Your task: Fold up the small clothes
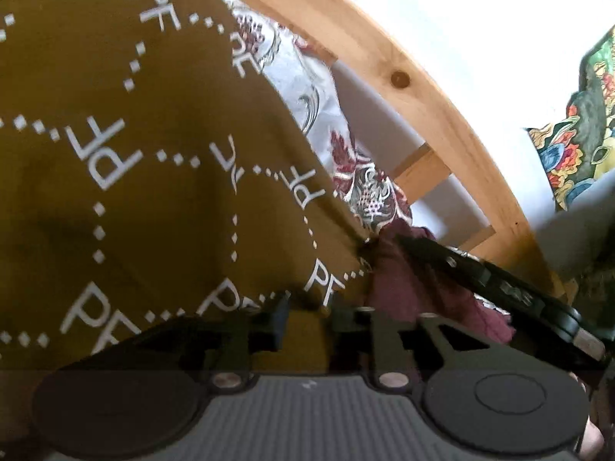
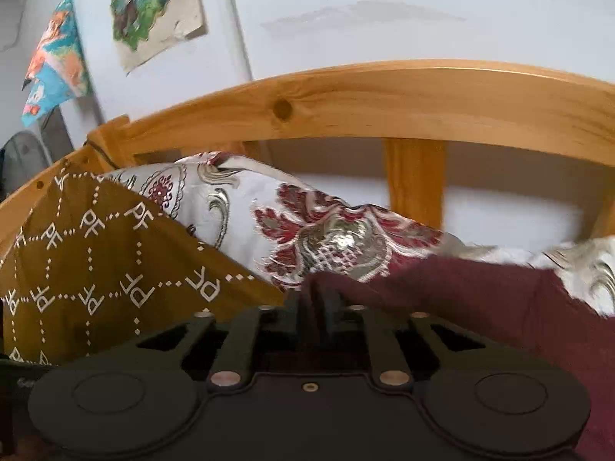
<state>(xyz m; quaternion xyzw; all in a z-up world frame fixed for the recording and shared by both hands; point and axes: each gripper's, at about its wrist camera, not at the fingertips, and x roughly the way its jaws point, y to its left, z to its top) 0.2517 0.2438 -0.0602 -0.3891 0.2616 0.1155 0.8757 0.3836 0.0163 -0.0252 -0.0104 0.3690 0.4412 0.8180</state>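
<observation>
Mustard cloth drapes over the bed's spread between the part-open left tool and right tool, neither visibly gripping; folding well needs matched corners, squared edges.

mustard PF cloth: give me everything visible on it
The mustard cloth is a thin, soft-looking fabric, ochre-brown, printed with white "PF" letters joined by dotted white lines in a diamond grid. It is rumpled and draped, not flat. It overlaps the floral bedspread, and a maroon garment lies beside it. The left gripper sits at its near edge; whether the pads press it is unclear.
</observation>
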